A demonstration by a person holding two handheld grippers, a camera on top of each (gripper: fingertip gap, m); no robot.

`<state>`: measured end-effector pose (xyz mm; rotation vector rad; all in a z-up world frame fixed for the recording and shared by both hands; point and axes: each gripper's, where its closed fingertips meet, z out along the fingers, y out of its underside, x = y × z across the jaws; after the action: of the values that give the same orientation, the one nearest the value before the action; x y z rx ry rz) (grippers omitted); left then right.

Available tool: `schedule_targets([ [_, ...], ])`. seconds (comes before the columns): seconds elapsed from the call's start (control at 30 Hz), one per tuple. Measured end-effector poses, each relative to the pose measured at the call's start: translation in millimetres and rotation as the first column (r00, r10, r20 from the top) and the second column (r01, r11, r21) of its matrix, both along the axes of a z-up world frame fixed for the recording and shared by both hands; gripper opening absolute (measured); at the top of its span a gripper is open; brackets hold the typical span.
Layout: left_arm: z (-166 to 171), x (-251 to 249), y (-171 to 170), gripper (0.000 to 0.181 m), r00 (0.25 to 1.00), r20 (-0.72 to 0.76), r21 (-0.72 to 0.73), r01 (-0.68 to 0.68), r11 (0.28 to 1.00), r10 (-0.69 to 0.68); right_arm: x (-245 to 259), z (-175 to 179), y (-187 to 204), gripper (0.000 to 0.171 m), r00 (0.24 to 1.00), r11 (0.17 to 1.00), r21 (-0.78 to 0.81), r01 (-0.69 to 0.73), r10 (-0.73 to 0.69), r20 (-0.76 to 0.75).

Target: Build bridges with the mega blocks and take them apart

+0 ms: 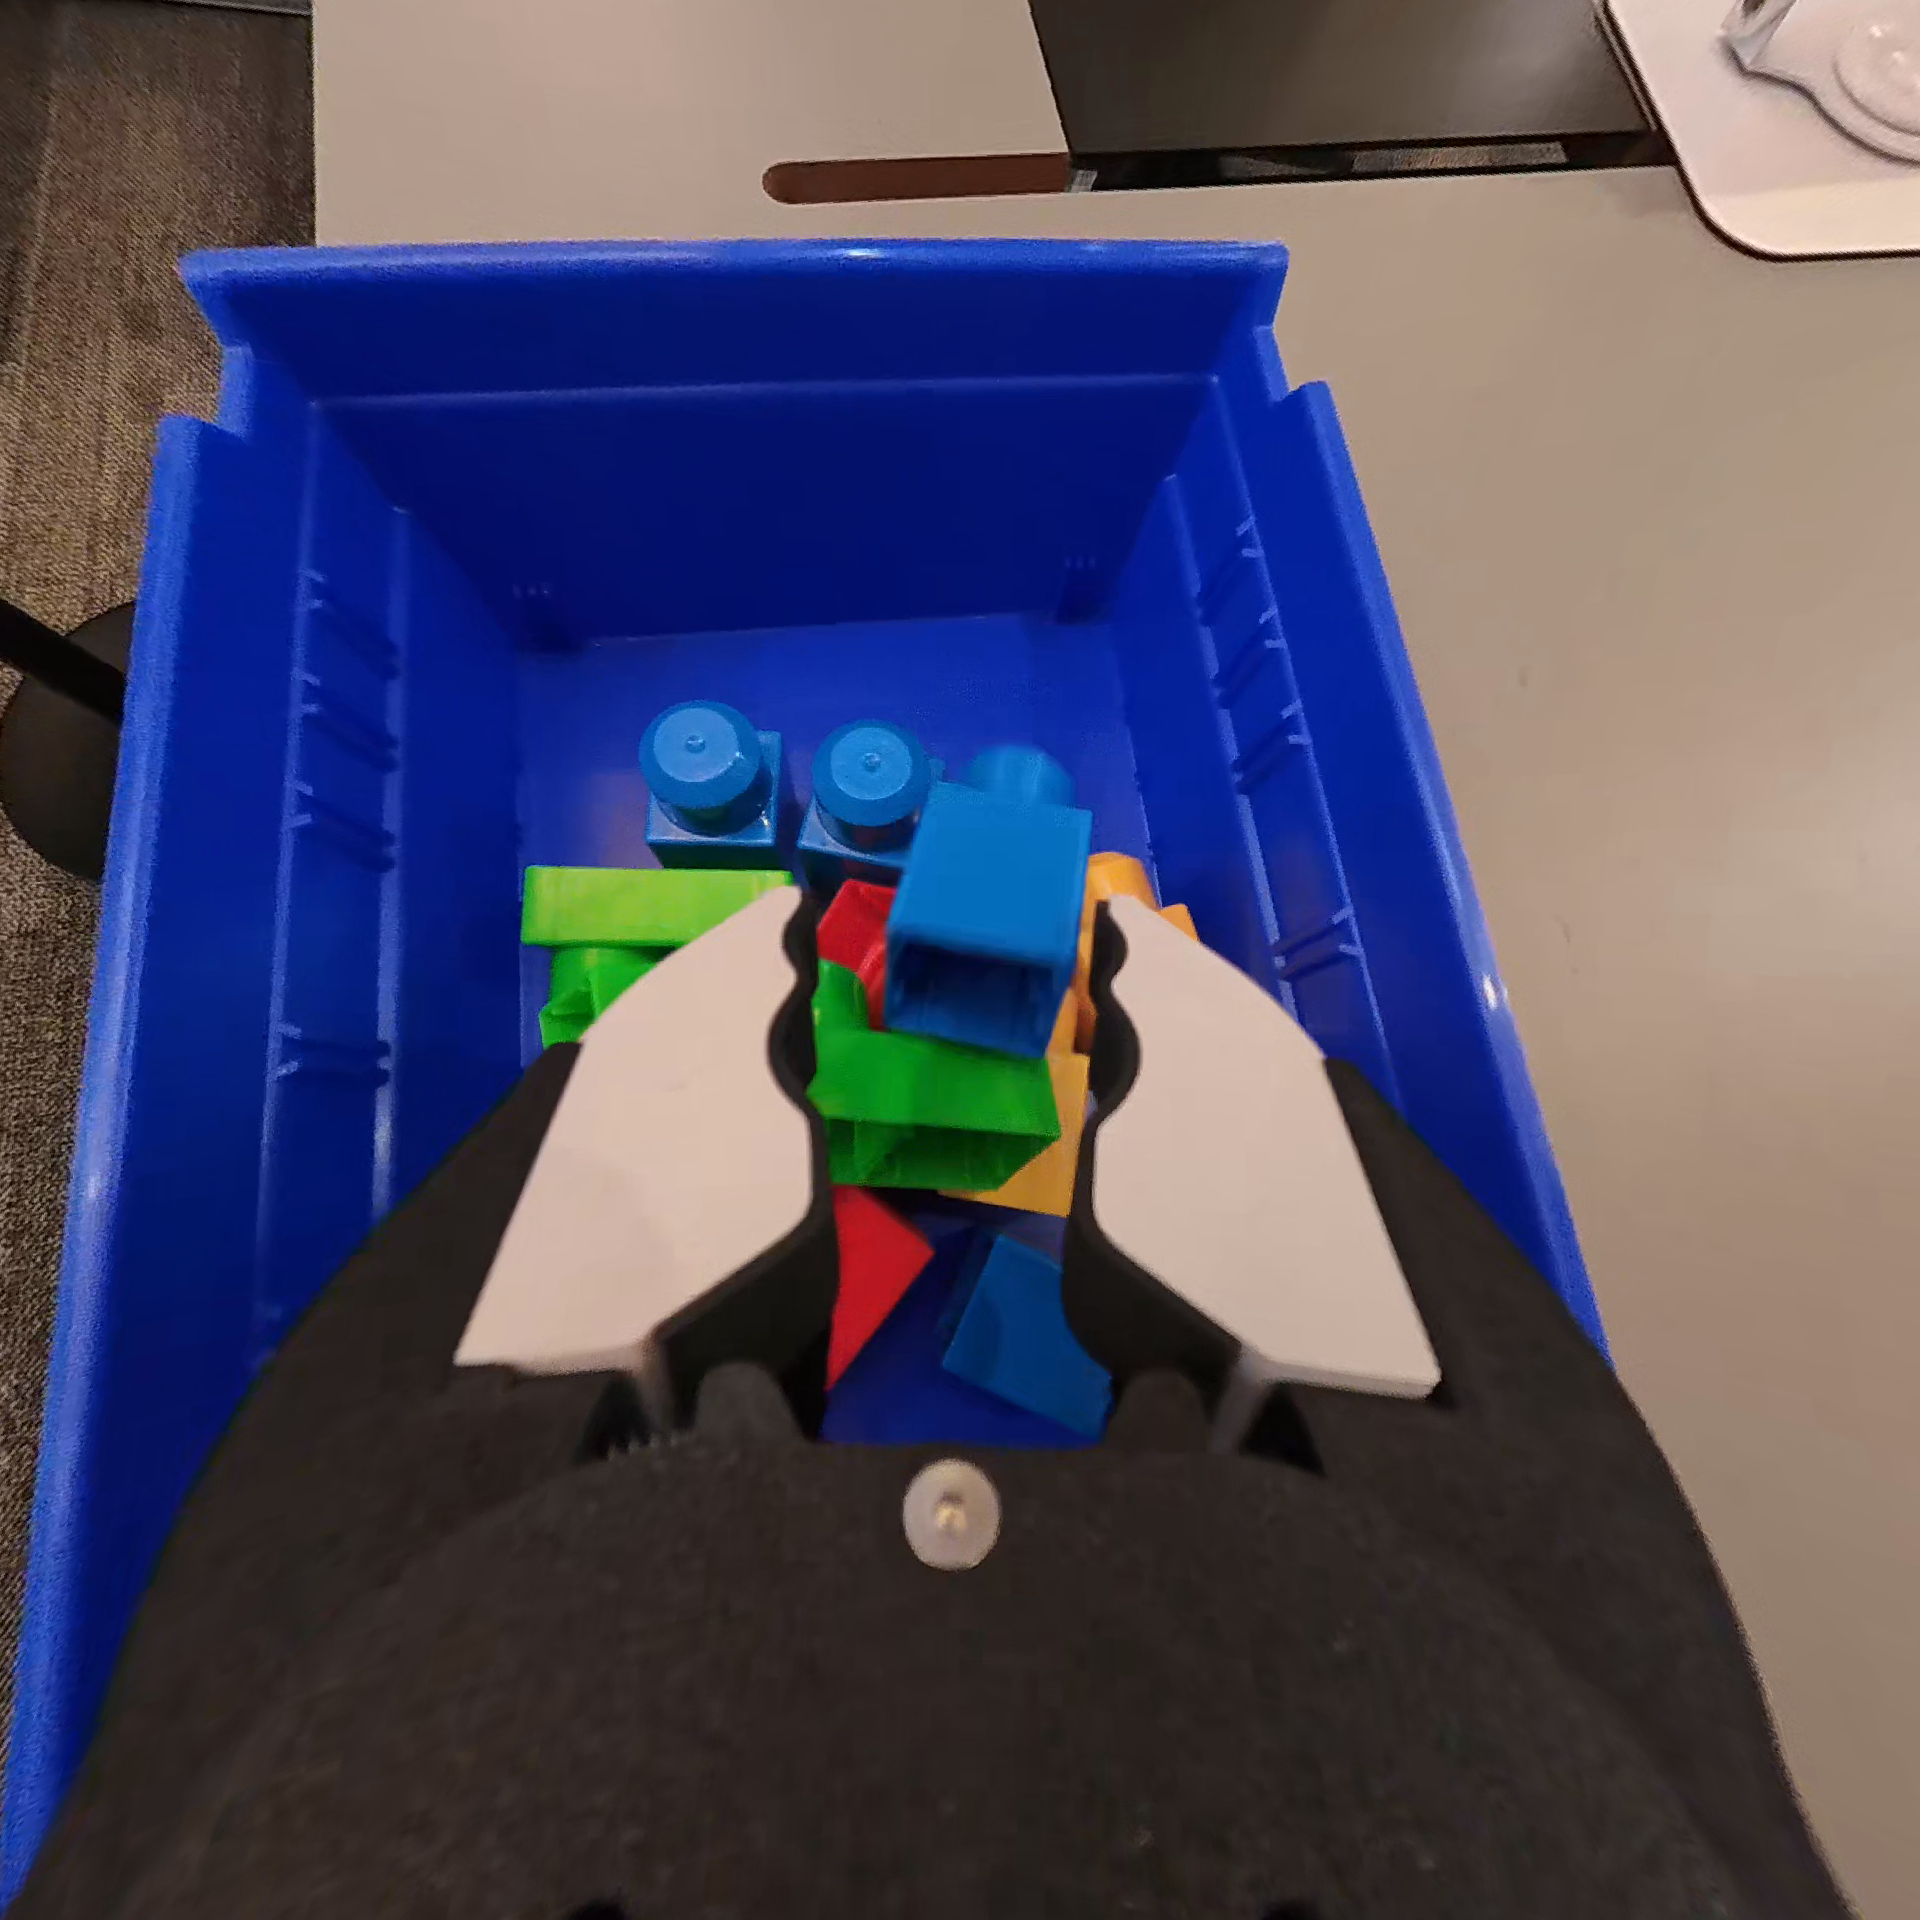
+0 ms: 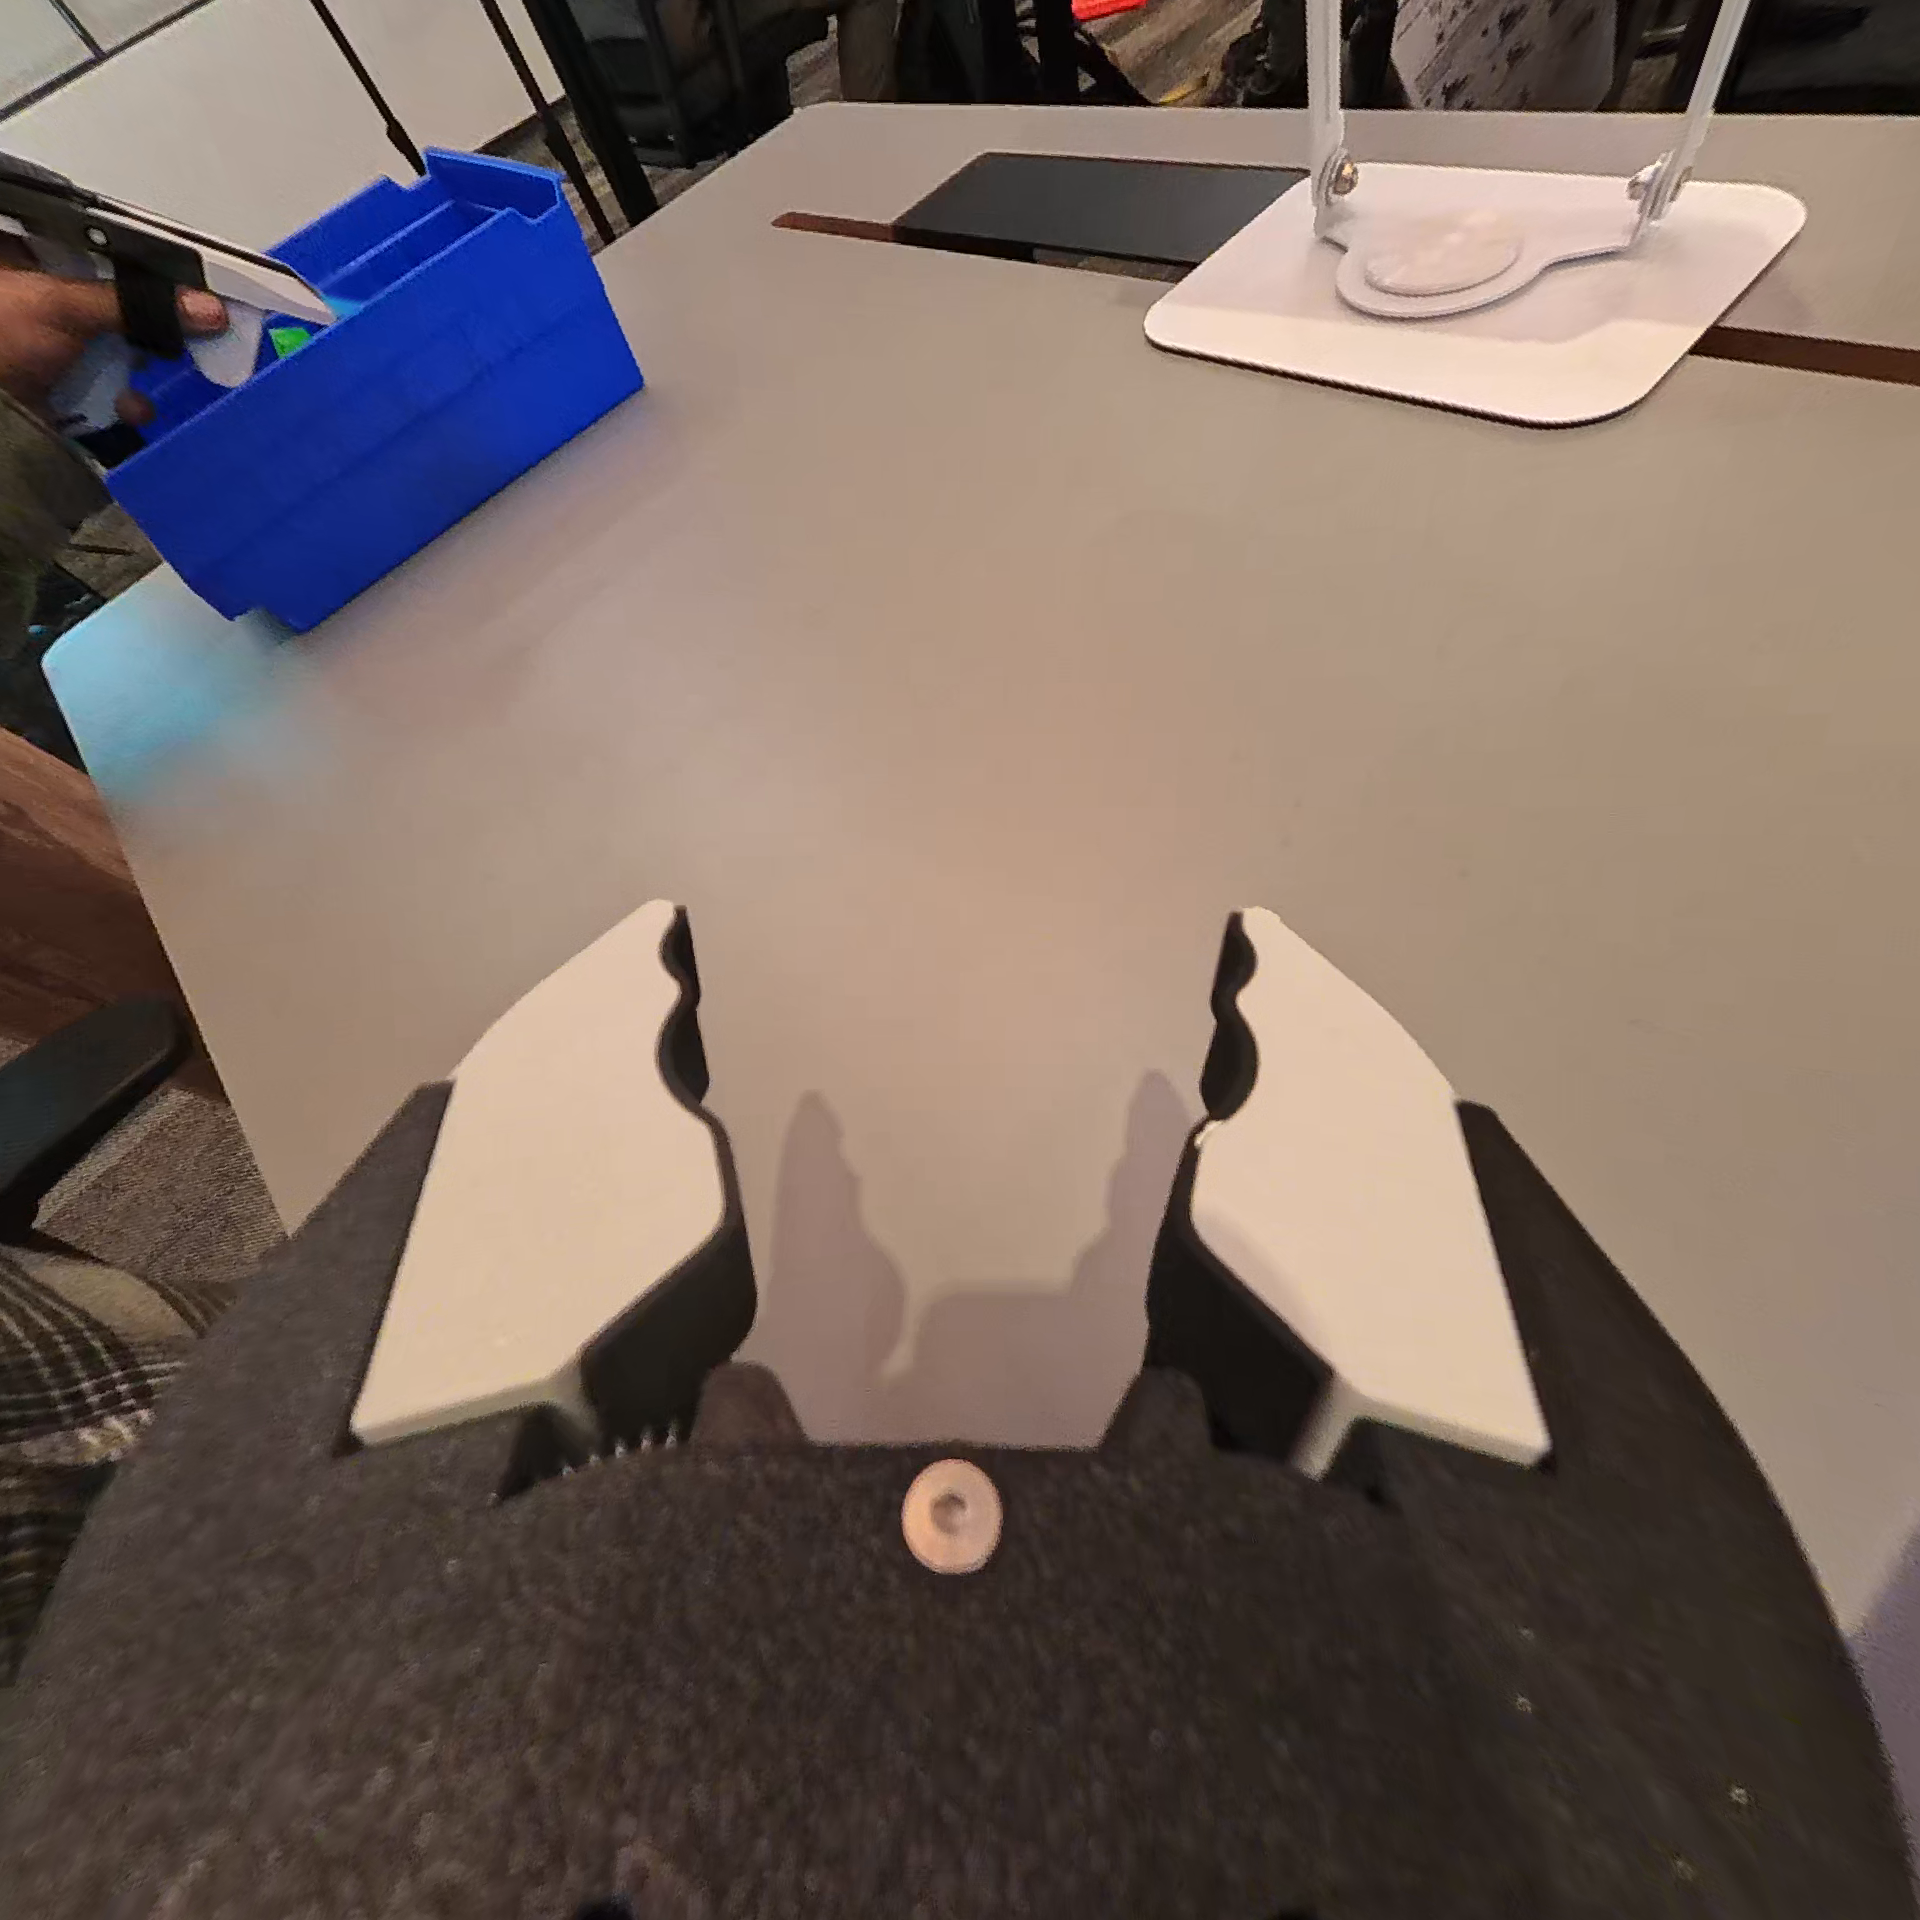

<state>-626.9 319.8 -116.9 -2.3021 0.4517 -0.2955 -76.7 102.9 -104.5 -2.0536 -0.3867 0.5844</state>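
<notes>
A blue bin holds several mega blocks. Two blue one-stud blocks stand upright at the back. Green blocks, a red one, a yellow one and another blue one lie in a pile. My left gripper is open over the pile. A blue one-stud block lies tilted between its fingertips, hollow end toward me, and is not clamped. My right gripper is open and empty above the bare grey table. The bin and the left gripper show far left in the right wrist view.
A white stand base with metal legs sits at the back right. A flat black pad lies beside it along a dark slot. The bin stands near the table's left edge. A hand holds the left gripper. Floor and a black chair part lie to the left.
</notes>
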Motion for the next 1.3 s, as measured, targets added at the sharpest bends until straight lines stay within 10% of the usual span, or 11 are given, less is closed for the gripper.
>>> schedule_targets([
  [0.33, 52, 19, -9, 0.079, 0.999, 0.05, 0.156, 0.007, 0.988, -0.015, 4, -4, -1, 0.095, 1.0, 1.0, 0.0, 0.028, -0.028, 0.009],
  [0.6, 116, 137, -71, 0.091, 0.953, 0.136, 0.381, 0.201, 0.902, -0.27, 7, -1, -5, 0.096, 0.999, 0.999, 0.014, 0.048, -0.048, 0.014],
  [0.93, 72, 315, -197, 0.091, 0.686, 0.336, 0.397, 0.518, 0.757, -0.646, 85, 46, -29, 0.096, 0.977, 0.98, 0.072, 0.185, -0.192, 0.091],
  [1.3, 58, 333, -206, 0.089, 0.635, 0.385, 0.356, 0.567, 0.743, -0.669, 249, 29, -21, 0.089, 0.905, 0.936, -0.058, 0.346, -0.317, 0.284],
])
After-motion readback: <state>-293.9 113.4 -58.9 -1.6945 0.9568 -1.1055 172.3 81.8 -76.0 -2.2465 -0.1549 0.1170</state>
